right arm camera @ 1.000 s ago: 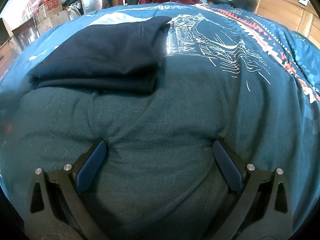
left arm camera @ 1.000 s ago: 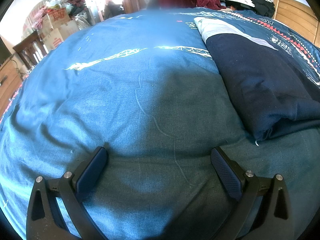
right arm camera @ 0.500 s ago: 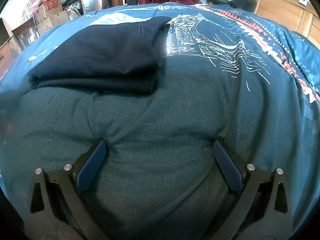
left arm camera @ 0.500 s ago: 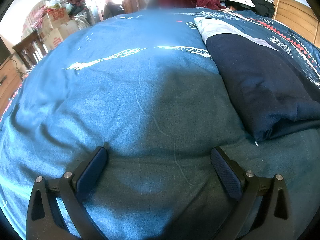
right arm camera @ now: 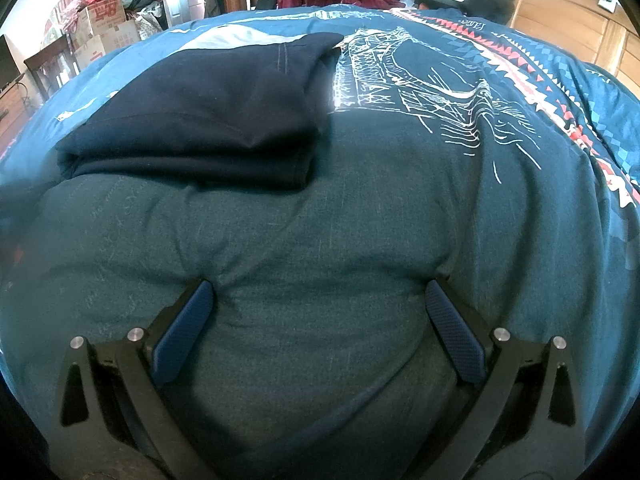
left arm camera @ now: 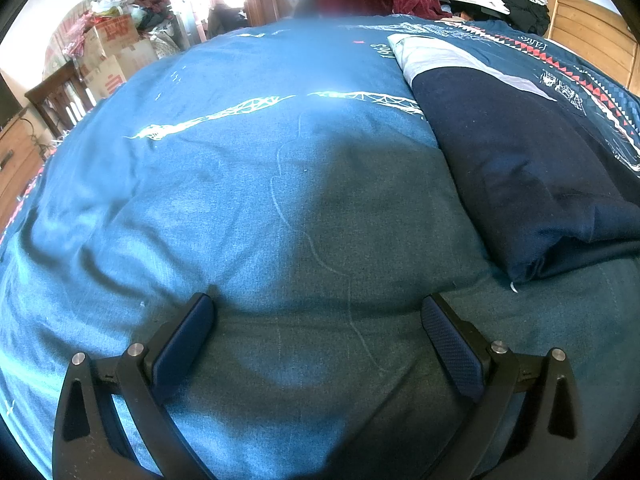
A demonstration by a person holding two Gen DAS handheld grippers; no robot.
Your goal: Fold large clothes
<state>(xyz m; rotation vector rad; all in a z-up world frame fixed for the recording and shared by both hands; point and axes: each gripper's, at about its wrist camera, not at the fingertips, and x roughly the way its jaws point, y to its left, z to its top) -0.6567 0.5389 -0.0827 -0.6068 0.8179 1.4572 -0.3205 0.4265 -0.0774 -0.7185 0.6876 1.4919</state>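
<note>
navy garment (right arm camera: 208,120) folded on duvet (left arm camera: 240,200), far end cut off.

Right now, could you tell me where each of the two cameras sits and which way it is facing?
Left wrist: on the left gripper, low over the blue bedspread, facing up the bed; both open fingers show, the folded navy garment at right.
Right wrist: on the right gripper, low on the bedspread, facing the same way; both open fingers show, the navy garment ahead-left.
Shared: the garment, the bedspread, the cardboard boxes far left.
</note>
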